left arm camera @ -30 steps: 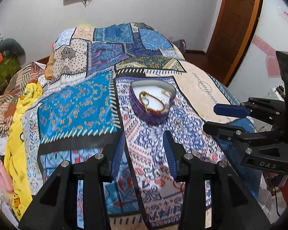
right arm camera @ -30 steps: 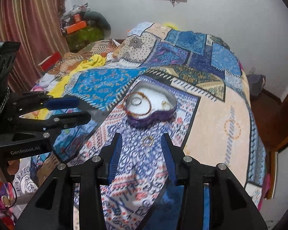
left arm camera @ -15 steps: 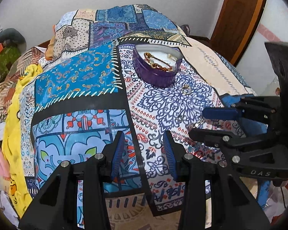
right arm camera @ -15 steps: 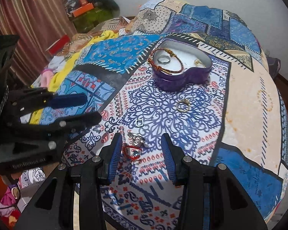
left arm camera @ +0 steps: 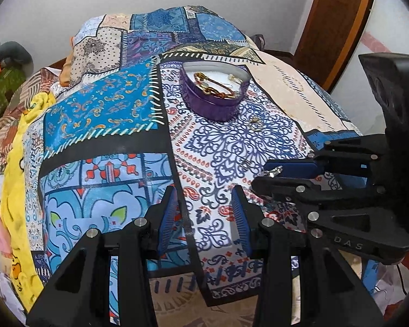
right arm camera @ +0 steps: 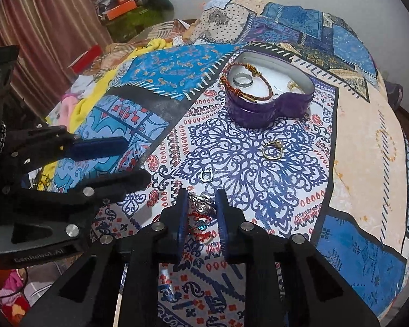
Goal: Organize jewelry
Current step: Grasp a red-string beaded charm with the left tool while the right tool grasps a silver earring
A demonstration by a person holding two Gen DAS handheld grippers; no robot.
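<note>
my right gripper [right arm camera: 200,218] straddles the red-cord silver-charm bracelet [right arm camera: 200,219], fingers parted; i close gently (cord snags). left gripper [left arm camera: 204,212] gapes, empty.

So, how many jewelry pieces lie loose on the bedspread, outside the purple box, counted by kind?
Gold ring: 1
Small silver ring: 1
Red cord piece with silver charm, between the right gripper fingers: 1
Total: 3
</note>
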